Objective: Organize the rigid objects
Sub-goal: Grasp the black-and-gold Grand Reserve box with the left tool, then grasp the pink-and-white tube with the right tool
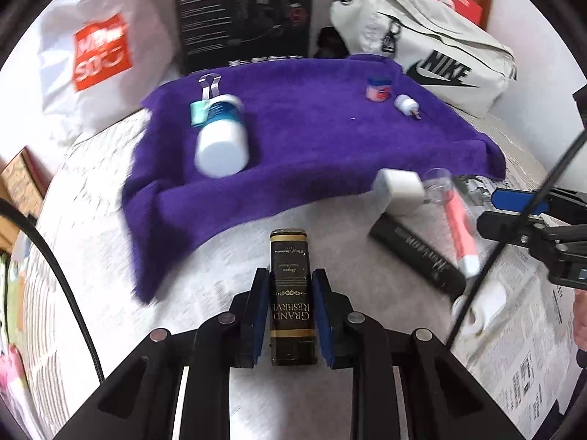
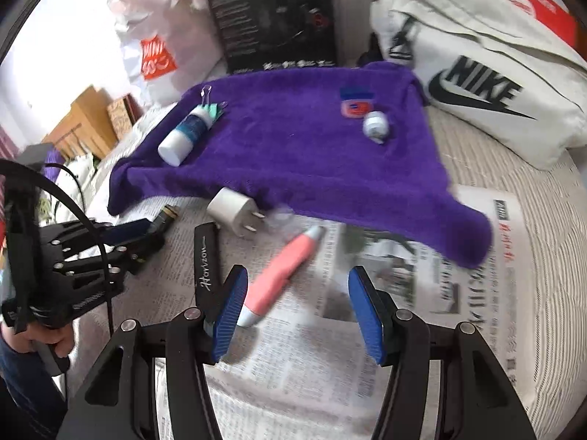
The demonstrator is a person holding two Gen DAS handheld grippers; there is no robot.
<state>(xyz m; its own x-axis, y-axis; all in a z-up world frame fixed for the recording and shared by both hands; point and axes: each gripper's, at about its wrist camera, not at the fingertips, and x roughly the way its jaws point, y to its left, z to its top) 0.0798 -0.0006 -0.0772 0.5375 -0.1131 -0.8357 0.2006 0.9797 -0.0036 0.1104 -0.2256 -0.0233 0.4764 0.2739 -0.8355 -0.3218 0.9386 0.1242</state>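
My left gripper (image 1: 291, 278) is shut on a black and gold "Grand Reserve" box (image 1: 291, 293), held above the white bedspread in front of the purple towel (image 1: 312, 139). On the towel lie a white bottle with a blue label (image 1: 222, 135), a small pink jar (image 1: 378, 90) and a small white cap (image 1: 405, 104). My right gripper (image 2: 297, 286) is open over newspaper, with a pink pen (image 2: 282, 271) between its fingers near the left pad. A white charger plug (image 2: 233, 209) and a black "Horizon" case (image 2: 207, 256) lie to the left.
A white Nike bag (image 2: 477, 84) stands at the back right. A black box (image 1: 244, 11) and a white Miniso bag (image 1: 99, 51) stand behind the towel. Newspaper (image 2: 440, 293) covers the right side of the bed. A roll of white tape (image 1: 480, 304) lies near the case.
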